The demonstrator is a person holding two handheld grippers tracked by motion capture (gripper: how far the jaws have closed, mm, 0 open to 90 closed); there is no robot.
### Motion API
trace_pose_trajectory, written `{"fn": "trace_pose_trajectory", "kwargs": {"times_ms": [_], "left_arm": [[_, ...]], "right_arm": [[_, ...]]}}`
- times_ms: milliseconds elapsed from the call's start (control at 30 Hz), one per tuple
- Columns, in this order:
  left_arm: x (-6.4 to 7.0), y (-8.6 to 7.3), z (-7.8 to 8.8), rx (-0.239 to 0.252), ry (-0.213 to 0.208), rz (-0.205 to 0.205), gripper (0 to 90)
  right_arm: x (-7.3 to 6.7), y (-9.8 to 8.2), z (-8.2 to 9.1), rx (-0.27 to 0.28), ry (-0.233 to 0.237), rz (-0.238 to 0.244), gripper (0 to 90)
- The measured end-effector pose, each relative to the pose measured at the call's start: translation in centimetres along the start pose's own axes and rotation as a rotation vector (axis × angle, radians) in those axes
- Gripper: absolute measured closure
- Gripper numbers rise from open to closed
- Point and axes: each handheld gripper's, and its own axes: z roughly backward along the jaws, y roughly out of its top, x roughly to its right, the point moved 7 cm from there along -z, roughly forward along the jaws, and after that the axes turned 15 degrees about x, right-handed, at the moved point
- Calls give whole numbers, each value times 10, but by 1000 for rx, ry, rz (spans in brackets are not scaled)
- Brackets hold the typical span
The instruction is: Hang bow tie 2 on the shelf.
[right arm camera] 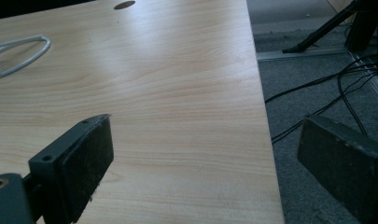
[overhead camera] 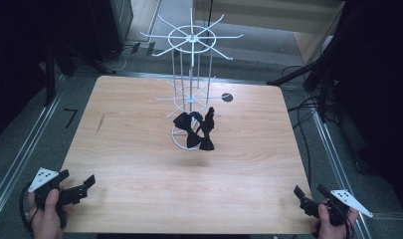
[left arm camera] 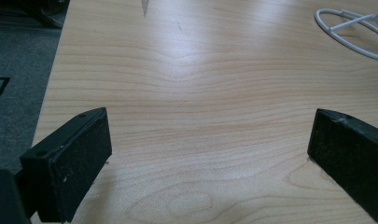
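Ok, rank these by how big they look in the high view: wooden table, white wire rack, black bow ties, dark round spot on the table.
1. Wooden table
2. White wire rack
3. Black bow ties
4. Dark round spot

Gaping gripper (right arm camera: 207,163) over table (right arm camera: 177,93) edge

Black bow ties (overhead camera: 196,130) hanging, white rack (overhead camera: 190,74)

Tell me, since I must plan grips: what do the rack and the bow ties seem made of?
The rack looks like thin metal wire with a glossy white coating: slim rods, round ring base. The bow ties look like soft black fabric, matte or perhaps slightly satin; their folds are too dark to tell.
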Motion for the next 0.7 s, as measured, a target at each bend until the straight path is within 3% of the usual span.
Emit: {"fn": "trace_pose_trajectory", "kwargs": {"times_ms": [133,300,700], "left_arm": [[0,0,0,-4,0,-7,0],[1,0,-1,-8,-4,-13,0],[1,0,0,-7,3,-15,0]], "right_arm": [[3,0,4,3,6,-13,45],[-2,-1,2,-11,31,7,47],[-3,-2,1,-31,36,21,52]]}}
